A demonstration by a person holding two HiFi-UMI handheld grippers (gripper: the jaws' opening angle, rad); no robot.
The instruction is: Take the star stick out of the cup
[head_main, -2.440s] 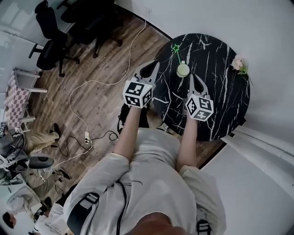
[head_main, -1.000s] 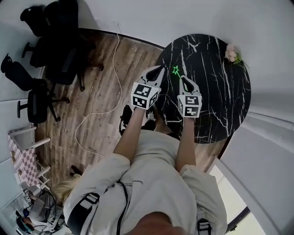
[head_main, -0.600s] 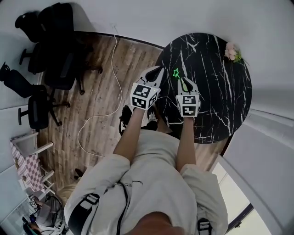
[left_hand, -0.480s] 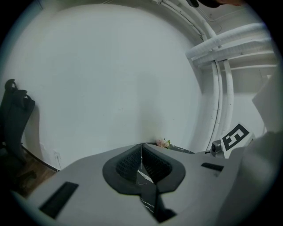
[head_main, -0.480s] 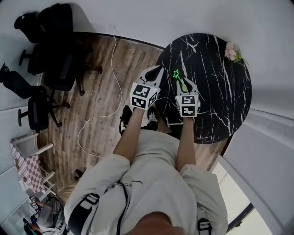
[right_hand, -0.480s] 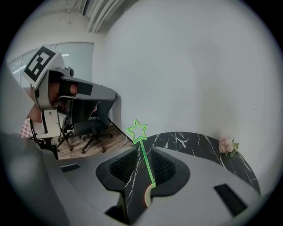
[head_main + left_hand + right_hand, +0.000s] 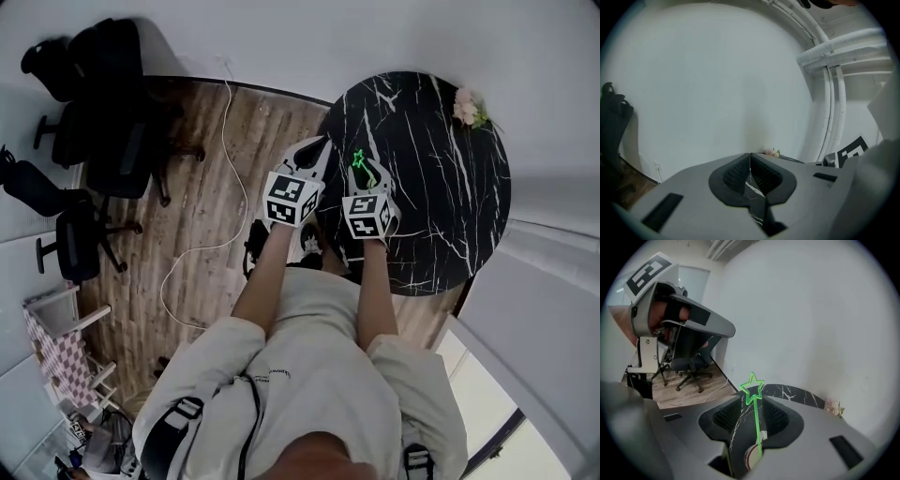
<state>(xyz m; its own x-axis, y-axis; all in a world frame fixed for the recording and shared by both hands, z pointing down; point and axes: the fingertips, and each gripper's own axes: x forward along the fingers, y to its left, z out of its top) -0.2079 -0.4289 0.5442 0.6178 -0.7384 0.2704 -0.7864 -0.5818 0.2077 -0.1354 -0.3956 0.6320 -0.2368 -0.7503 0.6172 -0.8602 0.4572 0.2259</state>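
A thin green star stick [image 7: 753, 401] stands upright in a pale cup [image 7: 751, 458] on the round black marble table [image 7: 441, 197]. My right gripper [image 7: 752, 404] has both between its jaws; the jaws are opening and the pads do not press on the stick. In the head view the star stick [image 7: 357, 159] pokes out just ahead of the right gripper [image 7: 367, 176], which hides the cup. The left gripper [image 7: 314, 148] hangs at the table's left edge, beside the stick, its jaws shut on nothing. Its jaw tips [image 7: 750, 157] meet in the left gripper view.
A small bunch of pink flowers [image 7: 466, 108] lies at the table's far right rim, against a white wall. Black office chairs [image 7: 84, 84] and a white cable [image 7: 220, 187] are on the wooden floor to the left.
My right gripper has shifted a little to the left and now covers the cup in the head view. The left gripper has hardly moved.
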